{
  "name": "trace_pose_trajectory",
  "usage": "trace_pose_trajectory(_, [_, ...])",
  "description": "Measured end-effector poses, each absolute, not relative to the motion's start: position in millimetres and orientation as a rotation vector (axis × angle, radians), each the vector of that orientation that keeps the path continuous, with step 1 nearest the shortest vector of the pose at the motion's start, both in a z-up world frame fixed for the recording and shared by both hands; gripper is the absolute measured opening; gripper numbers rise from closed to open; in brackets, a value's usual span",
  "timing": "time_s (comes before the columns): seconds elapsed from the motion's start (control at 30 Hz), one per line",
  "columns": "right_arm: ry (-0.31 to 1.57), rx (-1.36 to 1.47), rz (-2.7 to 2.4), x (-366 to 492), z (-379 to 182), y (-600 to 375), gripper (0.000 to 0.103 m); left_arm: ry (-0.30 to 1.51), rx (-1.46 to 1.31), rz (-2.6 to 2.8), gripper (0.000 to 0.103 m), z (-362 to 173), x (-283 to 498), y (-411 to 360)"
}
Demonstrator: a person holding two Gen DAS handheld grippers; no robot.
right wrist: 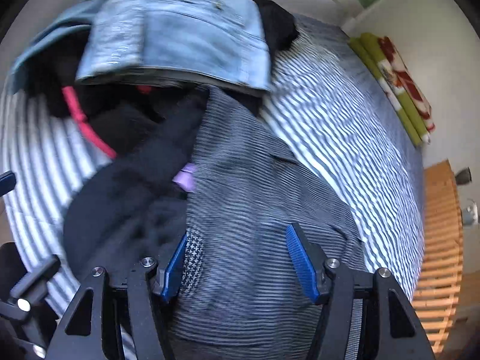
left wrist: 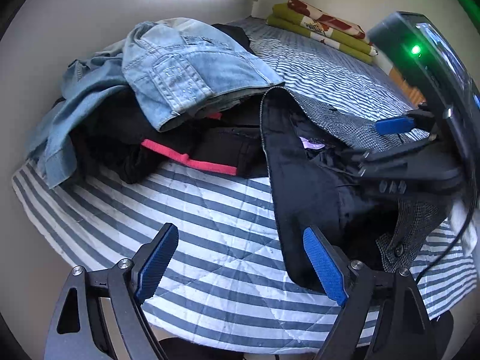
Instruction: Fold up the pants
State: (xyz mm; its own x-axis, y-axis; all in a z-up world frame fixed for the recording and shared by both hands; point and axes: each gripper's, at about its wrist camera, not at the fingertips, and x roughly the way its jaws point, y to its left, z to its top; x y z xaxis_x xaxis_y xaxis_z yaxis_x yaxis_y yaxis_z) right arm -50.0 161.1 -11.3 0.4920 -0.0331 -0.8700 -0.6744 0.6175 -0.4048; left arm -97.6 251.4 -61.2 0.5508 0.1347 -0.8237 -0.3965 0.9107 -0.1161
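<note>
Grey houndstooth pants [right wrist: 255, 180] lie crumpled on the striped quilt [left wrist: 210, 210], their waistband turned over so the dark lining [left wrist: 300, 186] and a lilac label [right wrist: 187, 177] show. My left gripper [left wrist: 240, 261] hangs open over bare quilt, its right finger beside the edge of the dark lining and nothing between the pads. My right gripper [right wrist: 238, 264] is low over the grey pants with its jaws apart. Fabric bulges up between them, and a houndstooth fold lies against the left pad [right wrist: 175, 265]. In the left wrist view the right gripper [left wrist: 387, 142] reaches in from the right over the pants.
A pile sits behind the pants: light blue jeans [left wrist: 192, 69] on black garments with a pink band [left wrist: 192, 157]. A folded green and red blanket [left wrist: 324, 27] lies at the bed's far end by the wall. Wooden slats [right wrist: 438, 240] show past the right edge.
</note>
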Motion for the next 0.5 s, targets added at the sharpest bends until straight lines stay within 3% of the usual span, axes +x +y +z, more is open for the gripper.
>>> trace_pose_trajectory(0.07, [1.021, -0.760, 0.418, -34.6, -3.6, 141.7, 0.031, 0.940, -0.303, 0.302, 0.088, -62.2, -93.7, 247.5])
trace_pose_trajectory(0.17, [1.061, -0.646, 0.403, -14.4, 6.6, 112.7, 0.015, 0.942, -0.299, 0.283, 0.084, -63.3, -86.4, 240.6])
trace_pose_trajectory(0.5, [1.004, -0.431, 0.355, 8.1, 45.0, 46.8, 0.008, 0.974, -0.339, 0.193, 0.079, -72.1, -69.2, 232.5])
